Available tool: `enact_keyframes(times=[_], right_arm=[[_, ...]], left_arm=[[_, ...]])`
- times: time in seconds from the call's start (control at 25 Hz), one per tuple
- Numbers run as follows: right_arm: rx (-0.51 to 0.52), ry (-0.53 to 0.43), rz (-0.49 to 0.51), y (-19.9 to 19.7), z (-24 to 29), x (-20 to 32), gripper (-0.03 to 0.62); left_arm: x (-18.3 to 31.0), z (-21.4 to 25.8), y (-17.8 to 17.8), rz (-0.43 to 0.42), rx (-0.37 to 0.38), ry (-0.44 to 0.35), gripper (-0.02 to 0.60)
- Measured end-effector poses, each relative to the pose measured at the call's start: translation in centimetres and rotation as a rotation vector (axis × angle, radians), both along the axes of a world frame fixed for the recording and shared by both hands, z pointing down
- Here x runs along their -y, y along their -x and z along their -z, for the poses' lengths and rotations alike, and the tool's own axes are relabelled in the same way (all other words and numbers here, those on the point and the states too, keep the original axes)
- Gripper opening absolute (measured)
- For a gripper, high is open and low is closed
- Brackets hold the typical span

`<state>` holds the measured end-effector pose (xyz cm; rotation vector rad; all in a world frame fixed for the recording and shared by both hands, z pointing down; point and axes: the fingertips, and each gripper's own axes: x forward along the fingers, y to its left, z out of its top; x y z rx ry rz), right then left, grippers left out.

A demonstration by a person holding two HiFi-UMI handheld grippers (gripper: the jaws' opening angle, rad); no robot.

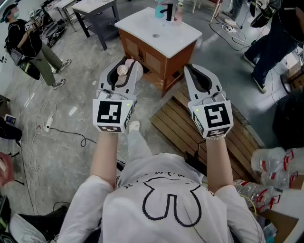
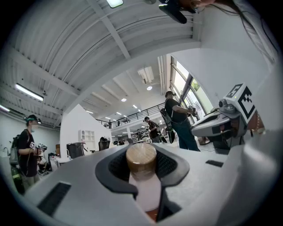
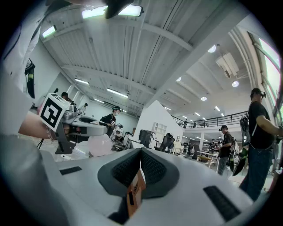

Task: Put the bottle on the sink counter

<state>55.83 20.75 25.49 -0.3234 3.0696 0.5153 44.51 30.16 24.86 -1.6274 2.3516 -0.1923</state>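
Note:
My left gripper (image 1: pixel 124 64) is shut on a pale pink bottle (image 1: pixel 122 70) with a round wooden cap. In the left gripper view the cap (image 2: pixel 141 160) stands up between the dark pads and the pink body (image 2: pixel 149 193) runs down between them. My right gripper (image 1: pixel 189 69) is held beside it at the same height, its jaws pressed together with nothing in them (image 3: pixel 140 152). From the right gripper view the held bottle (image 3: pixel 100 145) appears at the left. The white sink counter (image 1: pixel 142 26) lies ahead on a wooden cabinet (image 1: pixel 153 60), beyond both grippers.
A black faucet (image 1: pixel 168 11), a blue bottle (image 1: pixel 160 8) and a pink bottle (image 1: pixel 178 12) stand at the counter's back. A wooden pallet (image 1: pixel 183 126) lies below right. Plastic bottles (image 1: pixel 271 163) are piled at the right. People stand at the left (image 1: pixel 29 42) and right (image 1: pixel 273 45); cables cross the floor.

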Motion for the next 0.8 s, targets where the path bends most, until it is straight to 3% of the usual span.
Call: enact_keyframes(times=[0.4, 0.8], right_arm=[[-0.024, 0.02, -0.029, 5.2, -1.1, 3.0, 0.029], [0.005, 0.077, -0.087, 15.5, -0.5, 8.2, 0.029]], left_arm=[[3.0, -0.7, 6.2, -0.016, -0.026, 0.0, 0.11], [8.1, -0.4, 17.1, -0.057, -0.031, 0.016, 0.11]])
